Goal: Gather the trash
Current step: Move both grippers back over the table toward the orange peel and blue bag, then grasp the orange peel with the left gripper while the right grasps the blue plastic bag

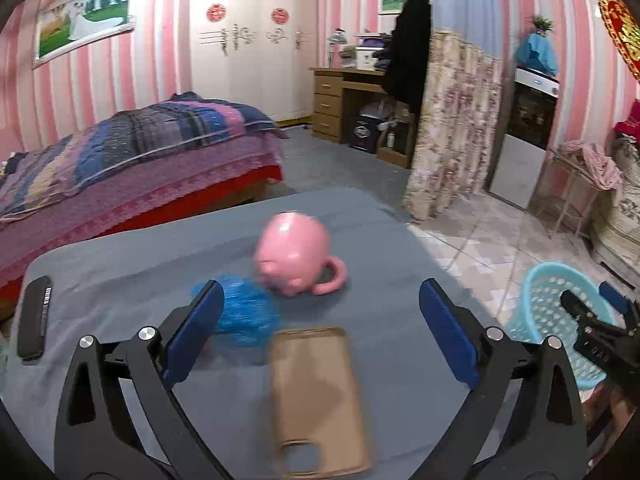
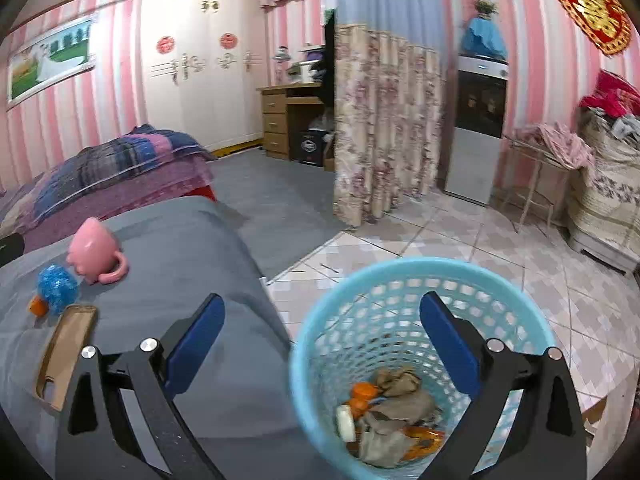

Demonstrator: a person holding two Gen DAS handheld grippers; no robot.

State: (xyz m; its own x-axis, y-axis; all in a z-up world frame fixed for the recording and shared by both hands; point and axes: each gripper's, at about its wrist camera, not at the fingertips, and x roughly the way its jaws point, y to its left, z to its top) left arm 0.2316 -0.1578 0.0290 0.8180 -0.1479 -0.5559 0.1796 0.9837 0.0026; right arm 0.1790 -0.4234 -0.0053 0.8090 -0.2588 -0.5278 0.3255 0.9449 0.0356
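Observation:
My left gripper (image 1: 321,285) hangs open and empty over the grey-covered table (image 1: 120,276). Under it lie a crumpled blue wrapper (image 1: 244,316), an overturned pink mug (image 1: 296,256) and a brown phone case (image 1: 316,396). My right gripper (image 2: 323,298) is open too, with nothing between its fingers, above the near rim of a light blue basket (image 2: 400,270) on the floor beside the table. The basket holds crumpled brown paper (image 2: 396,400), orange scraps and a white lid. From the right wrist view the wrapper (image 2: 58,288) has an orange piece (image 2: 37,306) beside it. The left wrist view catches the right gripper (image 1: 592,300) over the basket (image 1: 548,276).
A black flat device (image 1: 34,316) lies at the table's left edge. Beyond the table are a bed with a striped quilt (image 1: 140,148), a white wardrobe (image 1: 252,40), a wooden desk (image 1: 340,100) and a floral curtain (image 1: 452,120). Tiled floor (image 2: 520,260) surrounds the basket.

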